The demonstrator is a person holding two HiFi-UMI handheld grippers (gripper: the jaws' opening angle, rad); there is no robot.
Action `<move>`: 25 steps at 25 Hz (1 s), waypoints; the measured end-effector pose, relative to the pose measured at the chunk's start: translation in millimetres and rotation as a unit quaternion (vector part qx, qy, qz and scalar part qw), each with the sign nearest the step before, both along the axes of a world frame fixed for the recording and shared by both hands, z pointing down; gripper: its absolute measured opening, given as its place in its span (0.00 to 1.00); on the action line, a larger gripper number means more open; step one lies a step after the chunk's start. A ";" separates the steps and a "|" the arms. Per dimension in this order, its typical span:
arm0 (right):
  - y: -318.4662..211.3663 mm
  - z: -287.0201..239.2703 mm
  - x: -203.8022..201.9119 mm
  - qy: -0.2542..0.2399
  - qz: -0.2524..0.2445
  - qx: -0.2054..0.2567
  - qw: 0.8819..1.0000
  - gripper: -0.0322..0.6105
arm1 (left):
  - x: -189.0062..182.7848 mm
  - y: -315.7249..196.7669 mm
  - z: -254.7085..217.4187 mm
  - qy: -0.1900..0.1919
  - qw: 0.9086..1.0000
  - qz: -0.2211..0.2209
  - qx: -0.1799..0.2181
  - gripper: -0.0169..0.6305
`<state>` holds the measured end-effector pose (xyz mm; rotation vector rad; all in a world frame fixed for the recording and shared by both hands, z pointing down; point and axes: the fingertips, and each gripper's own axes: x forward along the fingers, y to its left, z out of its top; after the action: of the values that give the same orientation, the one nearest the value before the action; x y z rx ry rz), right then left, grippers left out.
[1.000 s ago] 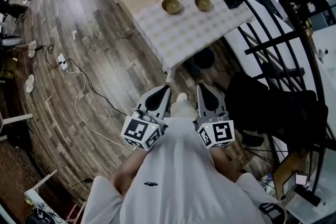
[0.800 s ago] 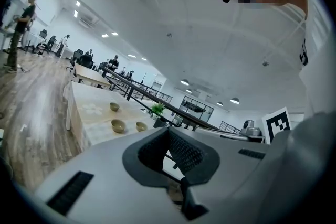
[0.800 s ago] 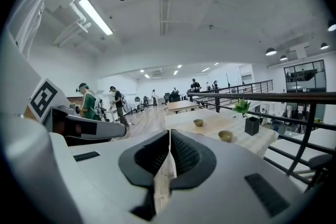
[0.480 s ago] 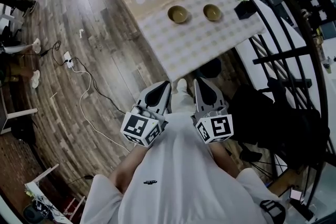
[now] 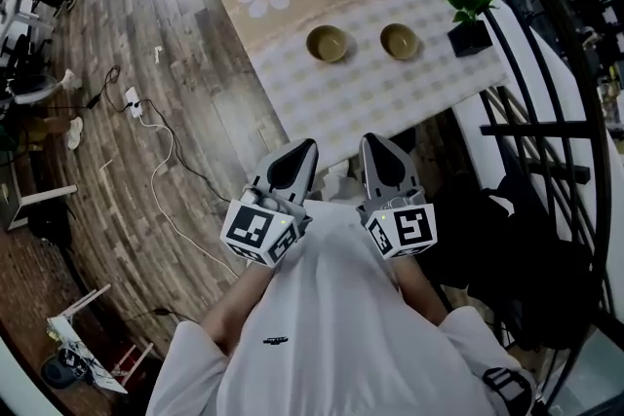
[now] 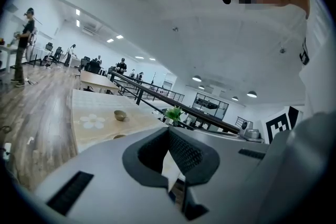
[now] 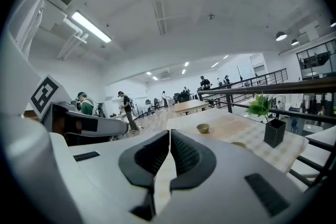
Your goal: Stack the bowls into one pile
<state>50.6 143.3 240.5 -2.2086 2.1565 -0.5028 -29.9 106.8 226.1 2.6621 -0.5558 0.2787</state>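
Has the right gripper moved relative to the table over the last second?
Yes. The right gripper has come forward toward the table: a second ago floor separated them in the head view, now its tip meets the table's near edge.

The left gripper (image 6: 169, 131) fills the lower frame, its fingers (image 6: 191, 155) meeting at the tips with nothing between them. Beyond, at centre left, a bowl (image 6: 120, 115) sits on the flower-patterned worktop (image 6: 94, 110). A potted plant (image 6: 173, 113) stands to its right.
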 end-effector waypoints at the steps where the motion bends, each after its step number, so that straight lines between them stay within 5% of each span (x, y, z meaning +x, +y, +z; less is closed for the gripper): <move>1: -4.2 4.0 6.5 0.000 -0.005 -0.001 1.000 0.11 | 5.6 -2.9 3.7 -0.002 1.000 -0.005 -0.001 0.05; 25: -138.9 126.4 59.8 0.040 -0.058 -0.091 0.993 0.11 | 59.0 -120.6 136.6 -0.038 0.994 -0.044 -0.091 0.05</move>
<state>110.3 4.5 366.9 -2.2355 2.3816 -0.6497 29.0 -13.8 362.6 2.4533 -0.6384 0.3879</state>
